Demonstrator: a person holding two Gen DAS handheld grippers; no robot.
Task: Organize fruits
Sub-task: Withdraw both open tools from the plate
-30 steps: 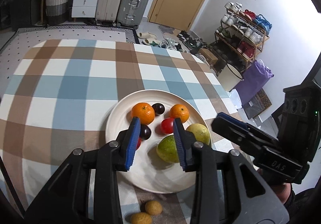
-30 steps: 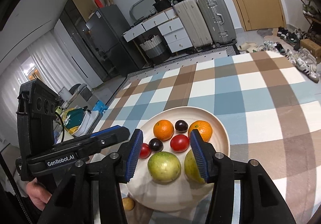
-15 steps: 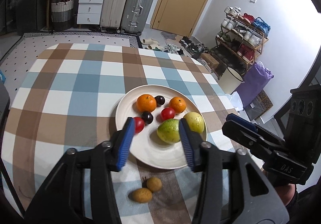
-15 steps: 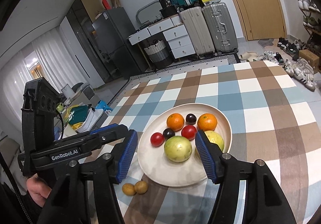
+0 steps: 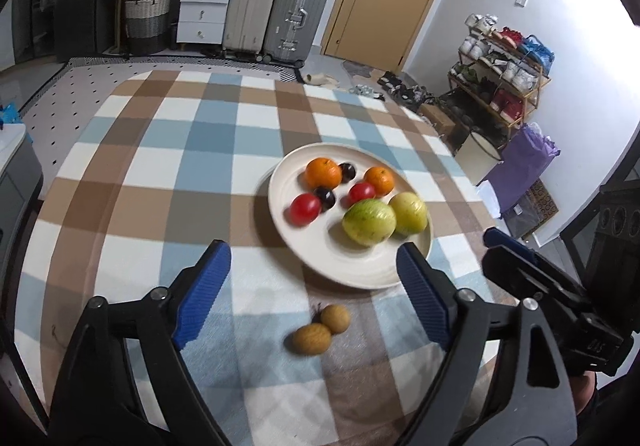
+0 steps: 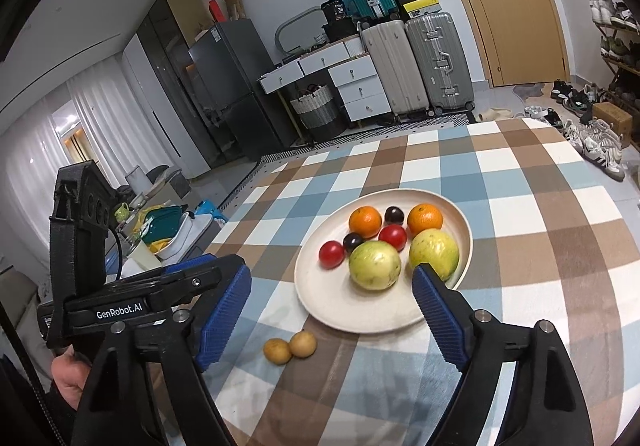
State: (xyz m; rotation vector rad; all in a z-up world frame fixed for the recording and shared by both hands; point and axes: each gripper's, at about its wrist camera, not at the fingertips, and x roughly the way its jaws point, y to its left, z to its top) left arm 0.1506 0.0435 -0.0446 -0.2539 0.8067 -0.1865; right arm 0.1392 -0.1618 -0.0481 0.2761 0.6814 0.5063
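A cream plate (image 5: 320, 266) (image 6: 352, 314) on the checked tablecloth holds two oranges (image 5: 324, 172), two red tomatoes (image 5: 305, 208), two dark plums (image 5: 325, 197) and two green-yellow fruits (image 5: 369, 221) (image 6: 374, 264). Two small brown fruits (image 5: 318, 330) (image 6: 290, 347) lie on the cloth just in front of the plate. My left gripper (image 5: 314, 296) hangs above them, jaws opening, nothing between the pads. My right gripper (image 6: 332, 322) hovers near the plate's front rim, jaws opening too and empty.
The table's far edge gives onto a floor with suitcases (image 5: 276, 6), white drawers (image 5: 200, 14) and a basket (image 5: 147, 16). A shoe rack (image 5: 504, 62) and purple bag (image 5: 524, 162) stand right. A hand (image 6: 68, 378) grips the left tool.
Both grippers drew back from over the plate toward the table's near side, and both sets of jaws spread from narrow to wide. The two small brown fruits came fully into view.
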